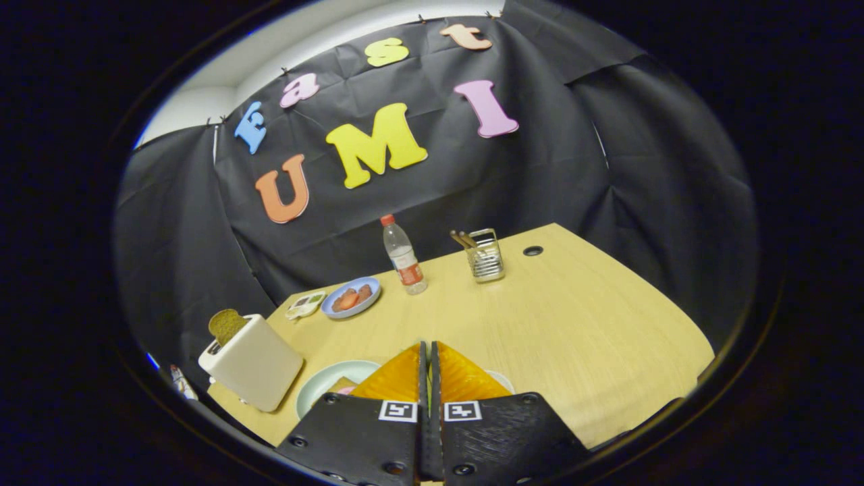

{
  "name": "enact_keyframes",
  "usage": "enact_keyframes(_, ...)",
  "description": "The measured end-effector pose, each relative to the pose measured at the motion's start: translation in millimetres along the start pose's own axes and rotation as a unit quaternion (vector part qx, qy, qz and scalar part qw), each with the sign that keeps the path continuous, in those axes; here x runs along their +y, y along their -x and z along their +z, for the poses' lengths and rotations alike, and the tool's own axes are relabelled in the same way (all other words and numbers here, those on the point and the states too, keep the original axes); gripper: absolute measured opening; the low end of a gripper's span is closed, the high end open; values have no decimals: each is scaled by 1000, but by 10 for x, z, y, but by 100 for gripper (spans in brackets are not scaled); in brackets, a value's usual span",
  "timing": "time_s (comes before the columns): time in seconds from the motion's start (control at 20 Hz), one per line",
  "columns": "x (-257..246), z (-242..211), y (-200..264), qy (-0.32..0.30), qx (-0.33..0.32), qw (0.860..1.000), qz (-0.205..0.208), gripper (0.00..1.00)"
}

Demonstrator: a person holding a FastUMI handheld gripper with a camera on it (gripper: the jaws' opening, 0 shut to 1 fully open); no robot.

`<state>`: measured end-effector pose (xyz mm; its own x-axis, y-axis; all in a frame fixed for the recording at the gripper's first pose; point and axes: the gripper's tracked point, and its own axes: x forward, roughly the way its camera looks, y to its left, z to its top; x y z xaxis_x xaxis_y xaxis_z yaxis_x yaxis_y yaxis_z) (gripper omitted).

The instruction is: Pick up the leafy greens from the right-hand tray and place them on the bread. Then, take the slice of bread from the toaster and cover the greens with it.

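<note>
My gripper (429, 361) hangs above the near part of the wooden table (574, 324), its two orange fingers (395, 378) pressed together and shut. I cannot tell whether anything thin is caught between them. A white toaster (251, 362) stands to the left of the fingers, with a brown slice of bread (226, 325) sticking up out of its slot. Between the toaster and the fingers lies a pale green plate (329, 381), partly hidden by the left finger. The rim of a white plate (503, 380) peeks out just right of the right finger.
Beyond the fingers stand a blue plate (351, 298) of reddish food, a small tray (305, 304), a clear bottle (403, 256) with a red cap, and a wire holder (485, 256) with chopsticks. A cable hole (532, 251) sits near the far edge.
</note>
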<state>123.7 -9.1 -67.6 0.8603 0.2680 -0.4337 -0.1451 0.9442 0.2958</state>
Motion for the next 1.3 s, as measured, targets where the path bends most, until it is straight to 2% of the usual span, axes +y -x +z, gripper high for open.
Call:
enact_keyframes(0.5, 1072, 115, 153, 29, -29, 997, 58, 0)
enact_keyframes(1.0, 1899, -504, -155, -8, 25, 992, 125, 0)
enact_keyframes(1.3, 2059, -829, -308, -32, 60, 988, 141, 0)
